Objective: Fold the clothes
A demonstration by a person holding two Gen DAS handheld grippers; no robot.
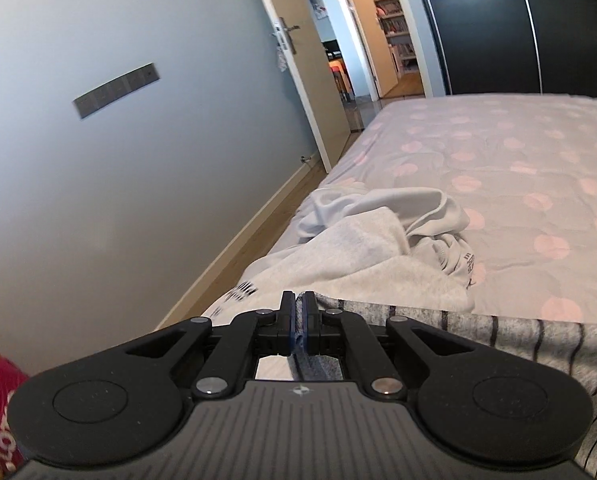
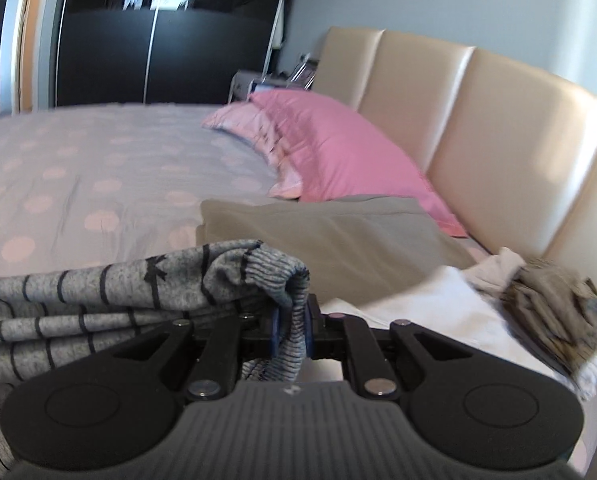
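Left wrist view, striped garment (image 1: 518,336) pinched taut, open bedspread (image 1: 498,168) beyond

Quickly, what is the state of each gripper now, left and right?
Left gripper: shut on the grey striped garment.
Right gripper: shut on the ribbed edge of the same grey striped garment.

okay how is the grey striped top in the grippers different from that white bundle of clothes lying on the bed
The grey striped top has dark stripes and is pinched at two spots, by the left gripper and the right gripper, stretched between them. The white bundle is plain pale fabric with small dark print, lying crumpled and untouched on the dotted bedsheet. The top is spread lengthwise; the bundle is heaped. Both are soft, unfolded garments.
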